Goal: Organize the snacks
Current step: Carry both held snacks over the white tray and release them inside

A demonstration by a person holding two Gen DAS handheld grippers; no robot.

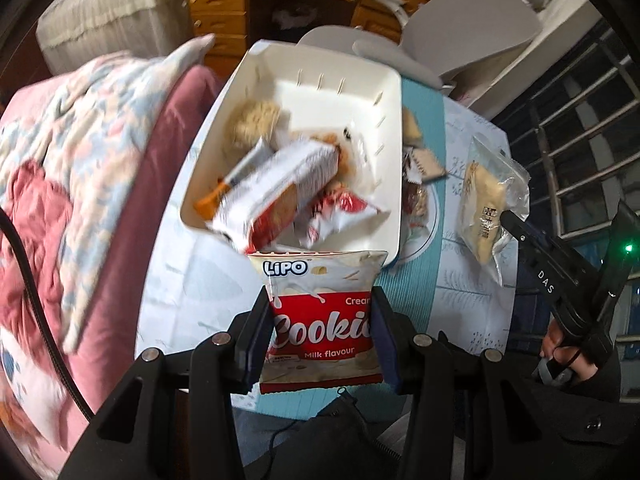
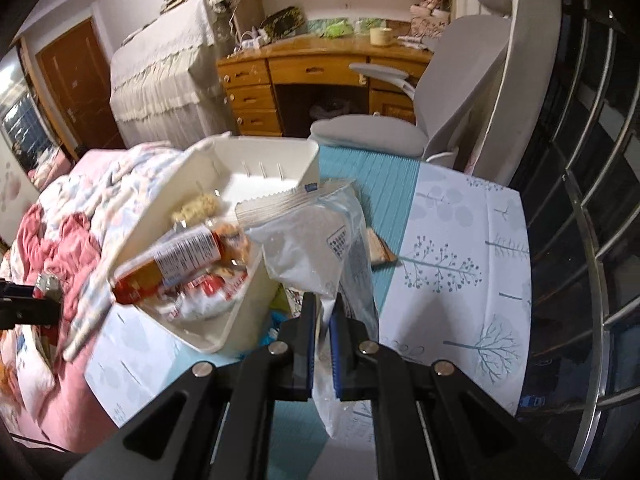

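left hand-held gripper (image 1: pixel 322 322) clamps red-and-white Lipo cookie packet (image 1: pixel 322 320), near edge of white plastic bin (image 1: pixel 390 92) | right hand-held gripper (image 2: pixel 323 320) pinches clear plastic snack bag (image 2: pixel 316 248) beside bin (bin already holds several snacks) | bin sits on blue-and-white table (image 2: pixel 460 280)

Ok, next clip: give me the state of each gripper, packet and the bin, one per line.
Left gripper: shut on the cookie packet, lifted clear of the table.
Right gripper: shut on the clear packet, which hangs above the table.
White bin: open-topped, partly filled with snacks.
Long biscuit pack: lying tilted on the pile inside the bin.
Table: a few snacks left beside the bin.
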